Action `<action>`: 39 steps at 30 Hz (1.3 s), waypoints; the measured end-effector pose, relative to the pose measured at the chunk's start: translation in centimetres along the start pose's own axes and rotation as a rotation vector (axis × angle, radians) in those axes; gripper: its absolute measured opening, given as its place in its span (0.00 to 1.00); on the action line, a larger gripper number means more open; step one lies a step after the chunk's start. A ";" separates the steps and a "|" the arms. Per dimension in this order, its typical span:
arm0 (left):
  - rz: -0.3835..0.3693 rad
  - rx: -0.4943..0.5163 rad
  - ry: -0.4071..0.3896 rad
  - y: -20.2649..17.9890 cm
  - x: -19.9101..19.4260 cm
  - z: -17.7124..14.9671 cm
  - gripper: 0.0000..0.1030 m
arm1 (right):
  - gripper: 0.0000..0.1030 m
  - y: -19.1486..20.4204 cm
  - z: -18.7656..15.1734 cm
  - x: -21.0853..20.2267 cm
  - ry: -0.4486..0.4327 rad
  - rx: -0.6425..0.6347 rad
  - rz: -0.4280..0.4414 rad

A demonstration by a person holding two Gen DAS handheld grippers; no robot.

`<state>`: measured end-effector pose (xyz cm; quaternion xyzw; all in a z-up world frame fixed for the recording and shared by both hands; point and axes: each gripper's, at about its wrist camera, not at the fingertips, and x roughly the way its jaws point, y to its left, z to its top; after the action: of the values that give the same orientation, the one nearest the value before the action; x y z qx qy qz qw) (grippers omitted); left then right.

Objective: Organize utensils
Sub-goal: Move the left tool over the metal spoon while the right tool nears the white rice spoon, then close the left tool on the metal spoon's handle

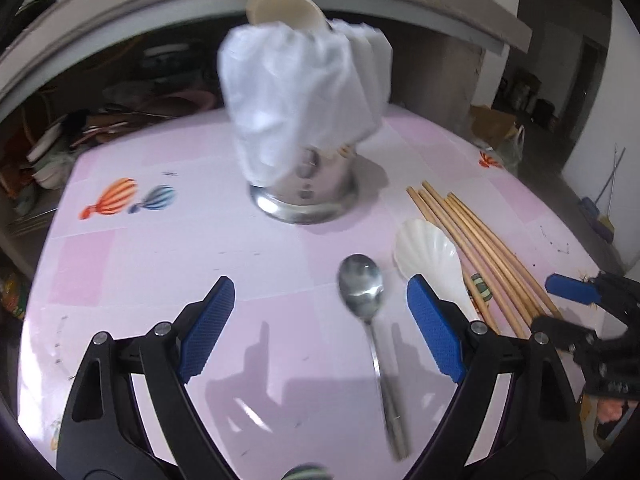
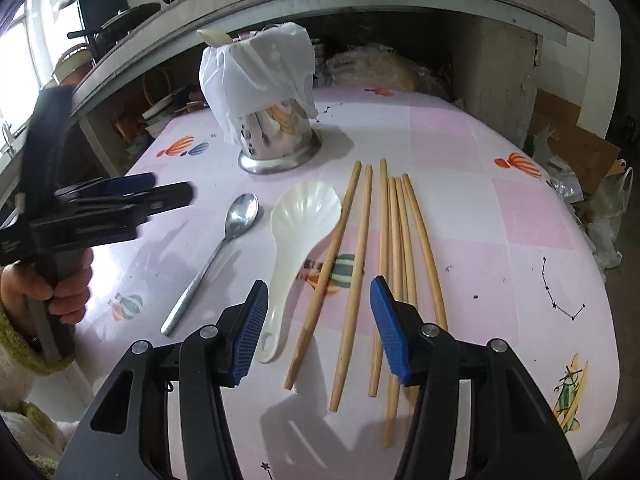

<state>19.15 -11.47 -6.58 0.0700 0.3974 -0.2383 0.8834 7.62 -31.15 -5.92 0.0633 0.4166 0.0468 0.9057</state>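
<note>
L gripper (image 1: 320, 328) has jaws wide apart, nothing clamped. The metal spoon (image 1: 362, 284) lies between the pads on the pink balloon-print tablecloth (image 1: 160, 264), bowl toward 12 o'clock, handle running back to 6. R gripper (image 2: 318, 324) is about half apart, empty, hanging over the near ends of the bamboo chopsticks (image 2: 394, 248), which fan from 12 to 6. The white plastic rice scoop (image 2: 298, 224) sits at 11 o'clock from the R gripper, touching the leftmost chopstick. The steel utensil holder (image 2: 276, 136), draped in a white plastic bag (image 2: 256, 76), stands at 12 o'clock, w/ a cream scoop handle already poking out the top.

Step in hand, as I read it: pick up spoon w/ L, chopsticks w/ R. To do it well: drop L lower and grip the spoon's thin handle, not the bowl; it's flat on the cloth, so pads need to get right down. R should take one or two sticks squarely near mid-length so they don't pivot. Mind the bag's loose edge when loading the holder.
</note>
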 end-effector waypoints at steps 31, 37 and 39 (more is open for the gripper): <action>0.043 0.084 0.143 -3.4 7.4 0.8 0.52 | 0.51 -2.9 -0.4 0.6 0.002 0.096 0.045; 0.047 0.083 0.149 -3.7 7.5 0.8 0.48 | 0.51 -3.1 -0.5 0.5 -0.004 0.106 0.051; 0.048 0.080 0.154 -3.8 7.5 0.9 0.47 | 0.51 -3.2 -0.6 0.4 -0.004 0.109 0.050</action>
<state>22.24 -17.84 -11.27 0.1326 0.4525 -0.2267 0.8522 7.55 -34.18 -7.13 0.1229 0.4149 0.0467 0.9003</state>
